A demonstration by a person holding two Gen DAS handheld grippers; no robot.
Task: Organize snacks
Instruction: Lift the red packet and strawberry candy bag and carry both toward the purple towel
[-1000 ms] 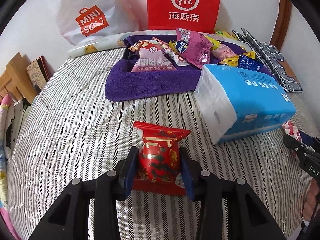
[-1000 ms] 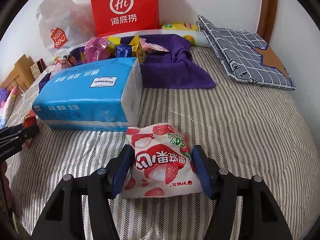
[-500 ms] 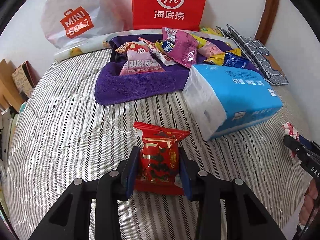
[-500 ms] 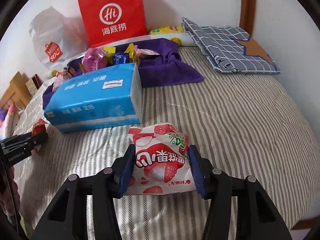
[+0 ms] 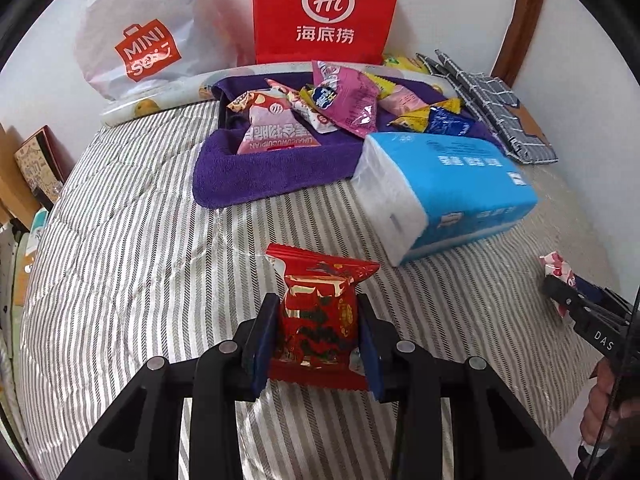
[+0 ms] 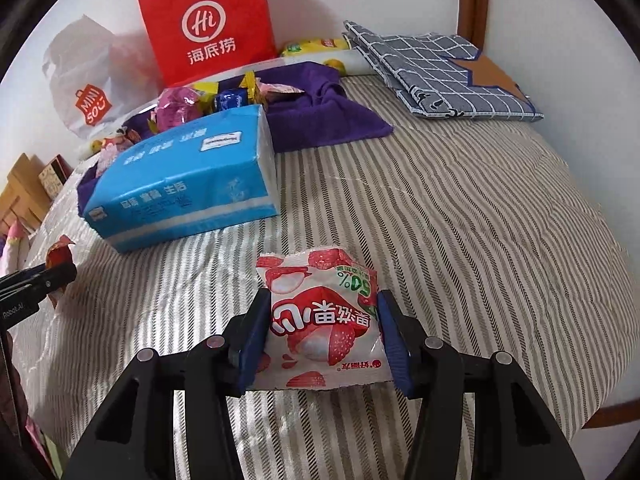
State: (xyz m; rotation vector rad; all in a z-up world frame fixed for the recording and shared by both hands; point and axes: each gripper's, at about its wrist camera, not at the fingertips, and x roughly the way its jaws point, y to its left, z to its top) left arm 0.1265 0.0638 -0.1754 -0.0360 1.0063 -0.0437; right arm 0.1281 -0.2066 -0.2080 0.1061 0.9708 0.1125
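My left gripper (image 5: 316, 320) is shut on a red and gold snack packet (image 5: 320, 280), held upright just above the striped bedspread (image 5: 140, 280). My right gripper (image 6: 323, 312) is shut on a white strawberry-print snack packet (image 6: 316, 280), its pads pressing both sides. Each gripper also shows at the edge of the other's view: the right gripper (image 5: 560, 292) at the right edge, the left gripper (image 6: 52, 276) at the left edge. Several more snack packets (image 5: 344, 96) lie heaped on a purple towel (image 5: 260, 176) at the back of the bed.
A blue tissue pack (image 5: 460, 184) lies in front of the towel, between the two grippers. Against the wall stand a red paper bag (image 5: 326, 12) and a white plastic bag (image 5: 140, 40). A folded grey checked cloth (image 6: 440, 72) lies at the back right.
The right jaws have drawn in against the strawberry packet, and the right view has rolled and backed off from the tissue pack. The left gripper keeps its hold on the red packet, its view tilted slightly.
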